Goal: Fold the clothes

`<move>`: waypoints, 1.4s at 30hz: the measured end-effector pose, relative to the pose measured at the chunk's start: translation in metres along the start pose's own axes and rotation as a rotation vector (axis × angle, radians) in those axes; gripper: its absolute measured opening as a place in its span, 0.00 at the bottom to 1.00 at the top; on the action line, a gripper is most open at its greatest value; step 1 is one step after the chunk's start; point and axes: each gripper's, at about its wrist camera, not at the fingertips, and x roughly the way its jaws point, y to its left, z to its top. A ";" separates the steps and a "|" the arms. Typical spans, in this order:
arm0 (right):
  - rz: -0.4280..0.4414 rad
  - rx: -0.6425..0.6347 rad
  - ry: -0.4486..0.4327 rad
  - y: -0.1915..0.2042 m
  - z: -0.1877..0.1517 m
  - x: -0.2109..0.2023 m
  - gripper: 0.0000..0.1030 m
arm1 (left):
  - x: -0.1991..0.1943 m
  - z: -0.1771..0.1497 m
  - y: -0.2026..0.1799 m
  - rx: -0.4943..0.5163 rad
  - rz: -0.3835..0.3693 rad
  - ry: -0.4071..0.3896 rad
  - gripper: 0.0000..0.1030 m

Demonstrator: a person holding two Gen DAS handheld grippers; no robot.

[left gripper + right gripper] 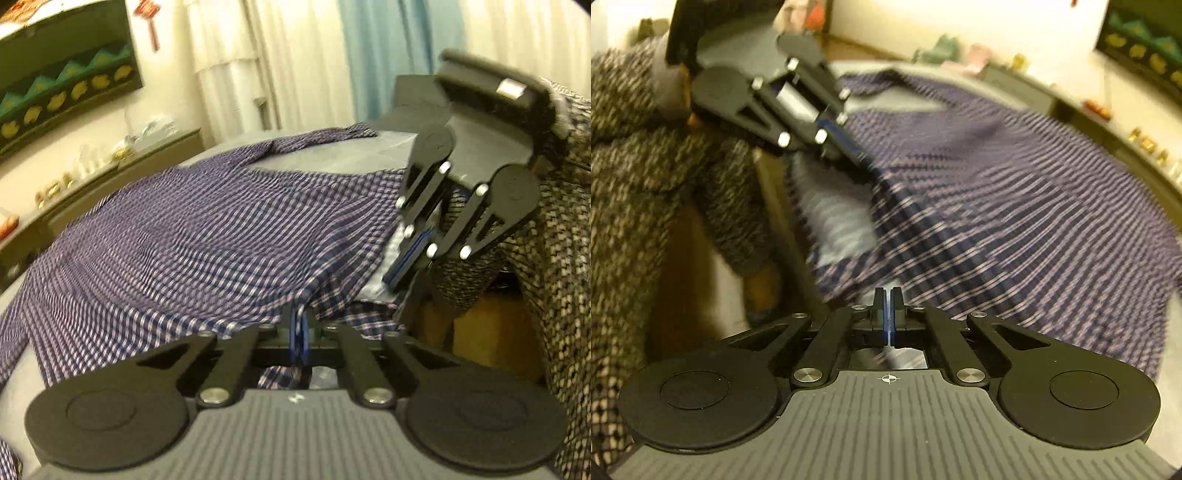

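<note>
checked blue cloth, a shirt (pixel 192 229), lies spread over the grey tabletop (pixel 325 155) in the left wrist view, one sleeve trailing toward the far edge. the left hand-held gripper (pixel 300 325) is pressed together on the shirt's near hem, a fold of fabric pinched between its blue pads. to the right, the right hand-held gripper (pixel 402 266) comes in at a slant beside the same hem, its fingers close together; whether cloth sits between them is hard to tell from this side.

in the right wrist view the right hand-held gripper (pixel 888 314) shows its pads nearly touching, and the shirt (pixel 1015 206) edge runs up to them, so it looks to be pinching the hem. the left hand-held gripper (pixel 849 151) nips the hem further along. motion blur softens the picture.

the shirt looks light, limp and thin; it will sag between the two holds and slide easily. hem corners or side seams, where the cloth is doubled, seem the surest places to grip.
</note>
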 end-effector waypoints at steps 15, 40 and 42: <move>-0.296 0.598 0.031 -0.151 -0.010 0.005 0.44 | 0.093 0.013 0.087 -0.320 0.194 0.169 0.45; -0.242 0.531 0.178 -0.280 -0.010 0.029 0.54 | 0.095 -0.008 0.278 -0.515 0.338 0.300 0.49; -0.251 0.531 0.169 -0.291 -0.006 0.030 0.51 | 0.086 -0.003 0.292 -0.503 0.365 0.251 0.48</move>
